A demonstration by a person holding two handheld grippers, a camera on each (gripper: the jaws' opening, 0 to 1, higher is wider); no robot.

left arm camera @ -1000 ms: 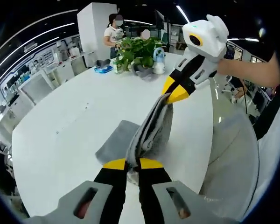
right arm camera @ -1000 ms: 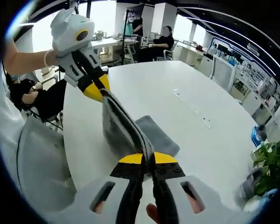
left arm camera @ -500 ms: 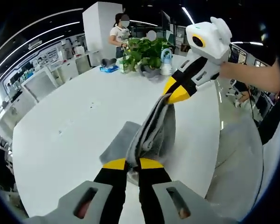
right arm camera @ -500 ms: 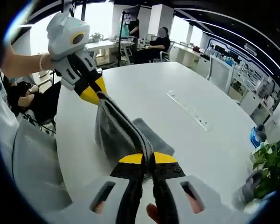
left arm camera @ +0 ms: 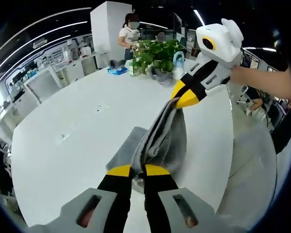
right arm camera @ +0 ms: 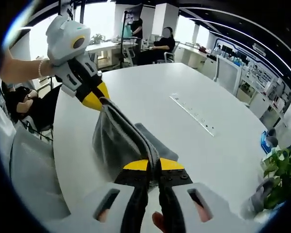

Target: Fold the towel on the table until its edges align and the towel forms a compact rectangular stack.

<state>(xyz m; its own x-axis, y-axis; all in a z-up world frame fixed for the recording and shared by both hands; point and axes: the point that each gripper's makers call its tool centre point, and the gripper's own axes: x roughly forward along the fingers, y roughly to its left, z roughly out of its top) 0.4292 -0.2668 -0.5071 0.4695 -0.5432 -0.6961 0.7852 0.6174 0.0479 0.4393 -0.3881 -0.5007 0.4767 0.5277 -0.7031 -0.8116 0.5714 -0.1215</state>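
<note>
1. The left gripper (left arm camera: 137, 171), at the bottom centre of the left gripper view, has its jaws pinched tight on one end of the grey towel (left arm camera: 161, 141). The right gripper (left arm camera: 183, 98), entering from the upper right, clamps the other end.
2. In the right gripper view the right gripper (right arm camera: 151, 165) sits at the bottom centre, closed on the cloth, with the left gripper (right arm camera: 94, 101) at upper left.
3. The towel (right arm camera: 117, 141) hangs stretched between the two, its lower part trailing on the white table (left arm camera: 77, 131) in mid-frame.
4. Progress, as I judge it: a fold is mid-way (the held edge is lifted, not yet laid down). Aligning the edges and making a compact stack remain.
5. Hard to make out: how many layers each jaw pair holds, and the towel's far edge behind the raised cloth.
</note>
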